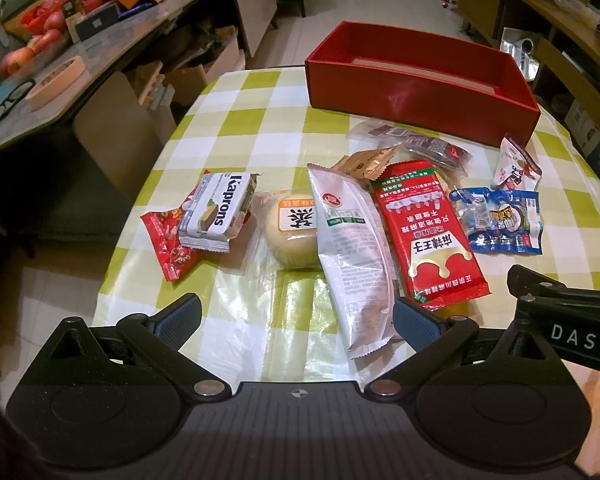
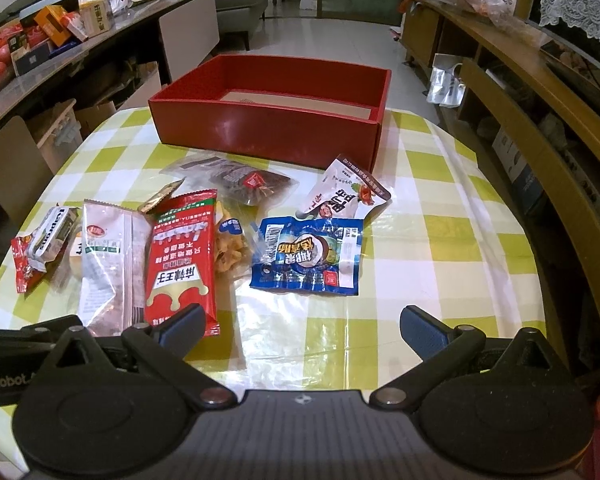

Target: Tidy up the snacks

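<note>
Several snack packets lie on a green-checked table (image 1: 236, 120) in front of an open red box (image 1: 420, 84) (image 2: 268, 128). From left: a red packet under a Kaprons wafer pack (image 1: 216, 210), a round bun (image 1: 292, 232), a long silver pouch (image 1: 352, 248) (image 2: 108, 264), a red sachet (image 1: 428, 232) (image 2: 182, 256), a blue packet (image 1: 496, 220) (image 2: 308, 256), a small white packet (image 1: 516, 164) (image 2: 346, 194) and a dark clear bag (image 2: 240, 180). My left gripper (image 1: 298, 322) stands open around the silver pouch's near end. My right gripper (image 2: 302, 326) stands open with nothing between its fingers.
A cluttered desk (image 1: 40, 64) with boxes, apples and glasses runs along the left. Wooden shelving (image 2: 540, 92) runs along the right. The right gripper's body (image 1: 560, 320) shows at the right edge of the left wrist view. Bare tablecloth (image 2: 440, 240) lies right of the blue packet.
</note>
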Demonstrator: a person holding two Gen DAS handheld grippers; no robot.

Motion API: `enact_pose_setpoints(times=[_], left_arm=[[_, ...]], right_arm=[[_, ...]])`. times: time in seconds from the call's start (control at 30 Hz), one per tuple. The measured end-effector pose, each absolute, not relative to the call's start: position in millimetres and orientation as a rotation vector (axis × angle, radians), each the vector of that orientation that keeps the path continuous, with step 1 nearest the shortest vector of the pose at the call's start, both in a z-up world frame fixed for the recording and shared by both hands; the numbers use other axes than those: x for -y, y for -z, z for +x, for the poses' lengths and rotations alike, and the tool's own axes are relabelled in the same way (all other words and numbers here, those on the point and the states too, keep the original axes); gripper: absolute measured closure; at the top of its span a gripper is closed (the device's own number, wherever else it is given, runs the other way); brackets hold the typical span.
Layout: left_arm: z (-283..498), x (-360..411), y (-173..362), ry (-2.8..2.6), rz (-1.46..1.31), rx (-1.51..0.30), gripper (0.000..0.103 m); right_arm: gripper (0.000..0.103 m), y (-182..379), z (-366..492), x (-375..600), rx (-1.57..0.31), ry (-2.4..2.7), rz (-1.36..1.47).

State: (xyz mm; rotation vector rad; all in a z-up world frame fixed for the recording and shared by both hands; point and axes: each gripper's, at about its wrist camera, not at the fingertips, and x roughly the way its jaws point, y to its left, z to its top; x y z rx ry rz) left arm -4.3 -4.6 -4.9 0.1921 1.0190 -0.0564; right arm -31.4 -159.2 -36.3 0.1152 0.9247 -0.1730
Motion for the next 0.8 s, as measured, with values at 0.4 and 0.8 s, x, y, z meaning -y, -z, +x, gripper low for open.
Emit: enact_pose_setpoints(times=[0.4, 0.8], left_arm=[[-5, 4, 5, 0.055, 0.197, -1.014, 0.000], [-4, -4, 5, 0.043, 0.191, -1.016, 0.000]], right_arm=[[0.000, 37, -31, 157, -0.925, 0.172, 0.112], [0.000, 36, -25, 147, -0.923, 0.160, 0.091]])
